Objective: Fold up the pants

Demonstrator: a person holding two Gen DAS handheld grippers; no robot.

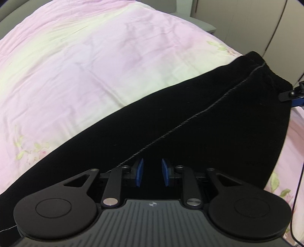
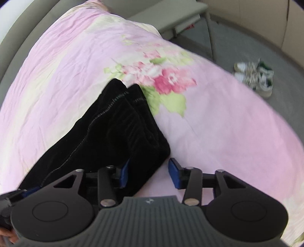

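Observation:
Black pants (image 1: pixel 190 136) with a pale stitched seam lie stretched across the pink floral bedspread (image 1: pixel 85 66). My left gripper (image 1: pixel 152 172) hovers over the dark cloth near the seam; its blue pads (image 1: pixel 140 172) stand a narrow gap apart, inner faces bare, so it is open. In the right wrist view the pants (image 2: pixel 114 133) run up to two leg ends beside the printed roses. My right gripper (image 2: pixel 149 173) is open and straddles the pants' right edge: black cloth covers part of the left pad, while the right pad (image 2: pixel 173 173) sits free over pink sheet. The right gripper (image 1: pixel 292 95) also shows at the pants' far end.
A pair of white and green sneakers (image 2: pixel 254 77) lies on the grey floor right of the bed. A grey bench (image 2: pixel 171 17) stands beyond the bed's far end. Pale cabinet doors (image 1: pixel 266 22) line the wall. A black cable (image 1: pixel 297 199) hangs at the right edge.

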